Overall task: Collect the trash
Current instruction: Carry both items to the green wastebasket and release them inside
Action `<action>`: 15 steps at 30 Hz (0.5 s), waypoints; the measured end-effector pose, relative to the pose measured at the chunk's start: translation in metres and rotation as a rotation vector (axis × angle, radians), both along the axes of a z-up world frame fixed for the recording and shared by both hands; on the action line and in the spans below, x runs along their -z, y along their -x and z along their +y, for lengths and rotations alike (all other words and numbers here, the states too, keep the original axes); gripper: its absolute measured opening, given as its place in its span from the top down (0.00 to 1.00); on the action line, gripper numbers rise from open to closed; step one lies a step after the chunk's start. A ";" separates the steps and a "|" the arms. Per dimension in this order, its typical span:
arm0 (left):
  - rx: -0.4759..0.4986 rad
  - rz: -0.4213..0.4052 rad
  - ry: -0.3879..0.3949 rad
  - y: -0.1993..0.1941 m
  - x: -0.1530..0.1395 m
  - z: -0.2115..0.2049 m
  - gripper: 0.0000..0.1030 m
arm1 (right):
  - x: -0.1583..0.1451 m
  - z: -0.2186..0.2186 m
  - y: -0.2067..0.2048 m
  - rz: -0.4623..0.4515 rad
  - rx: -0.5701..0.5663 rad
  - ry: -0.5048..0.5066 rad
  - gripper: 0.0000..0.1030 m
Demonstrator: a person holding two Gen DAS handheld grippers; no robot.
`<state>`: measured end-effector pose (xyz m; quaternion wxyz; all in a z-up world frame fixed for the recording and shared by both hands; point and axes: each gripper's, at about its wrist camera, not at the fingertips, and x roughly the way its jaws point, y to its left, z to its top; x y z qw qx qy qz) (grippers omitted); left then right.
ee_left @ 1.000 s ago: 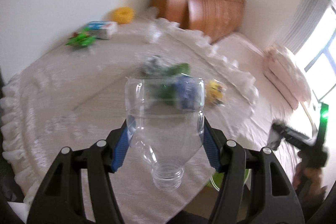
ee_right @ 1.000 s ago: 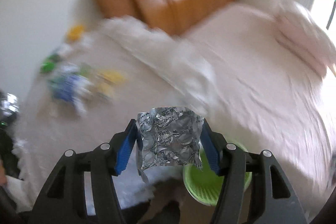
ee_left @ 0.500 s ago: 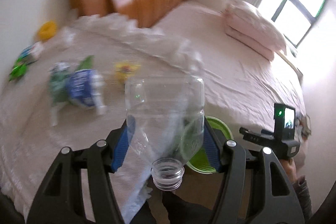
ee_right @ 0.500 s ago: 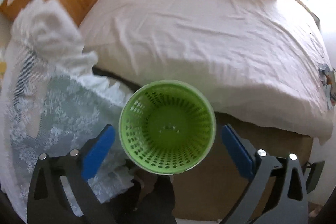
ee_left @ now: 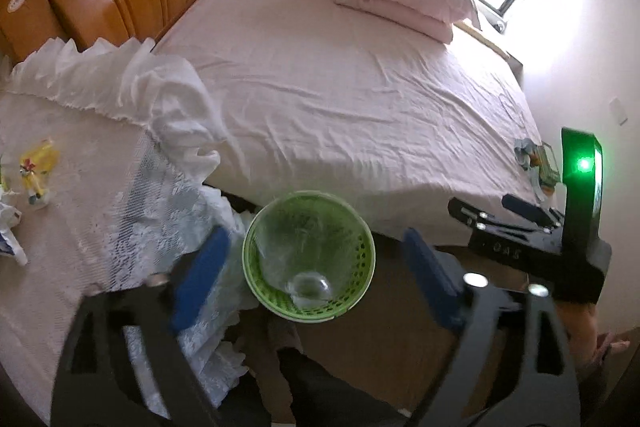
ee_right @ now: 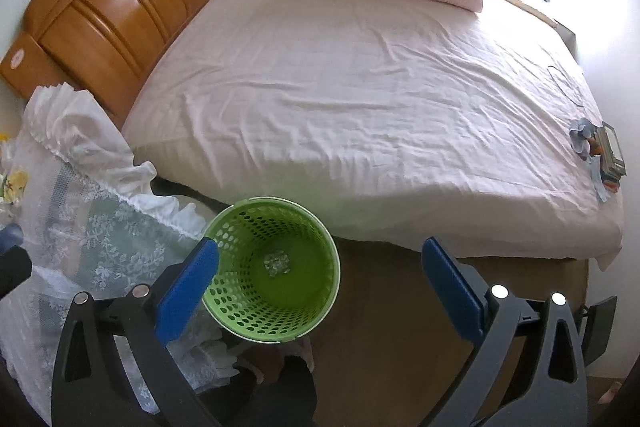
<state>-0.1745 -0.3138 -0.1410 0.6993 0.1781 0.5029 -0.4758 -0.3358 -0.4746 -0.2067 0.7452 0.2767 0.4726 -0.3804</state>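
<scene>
The left tool (ee_left: pixel 316 267) has just been opening and now stands spread over the green bin (ee_left: pixel 370 259); nothing is between its pads, and the clear plastic bottle (ee_left: pixel 296 259) is falling, or already lying, inside the bin, mouth toward the camera. The right tool (ee_right: pixel 320 279) is spread wide too, with nothing between its pads, and the crumpled foil pack (ee_right: pixel 276 264) lies on the bottom of the bin (ee_right: pixel 236 227).

The bin stands on the floor in the narrow gap between the desk with the lace cloth (ee_left: pixel 120 195) and the bed (ee_left: pixel 340 75). I think the bottle is the risk here: it is light, smooth and springy, so it may bounce on the hard bottom or the rim and jump out onto the floor. The bin is thin plastic full of holes and looks light, so a knock from a tool may tip it. The frilled cloth hangs close to the rim and could catch on a tool.

More rubbish waits on the desk, among it a yellow wrapper (ee_left: pixel 38 167).
</scene>
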 end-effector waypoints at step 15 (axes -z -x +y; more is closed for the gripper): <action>-0.230 -0.140 0.079 -0.051 -0.048 0.067 0.08 | -0.031 0.029 -0.053 -0.079 -0.158 0.006 0.02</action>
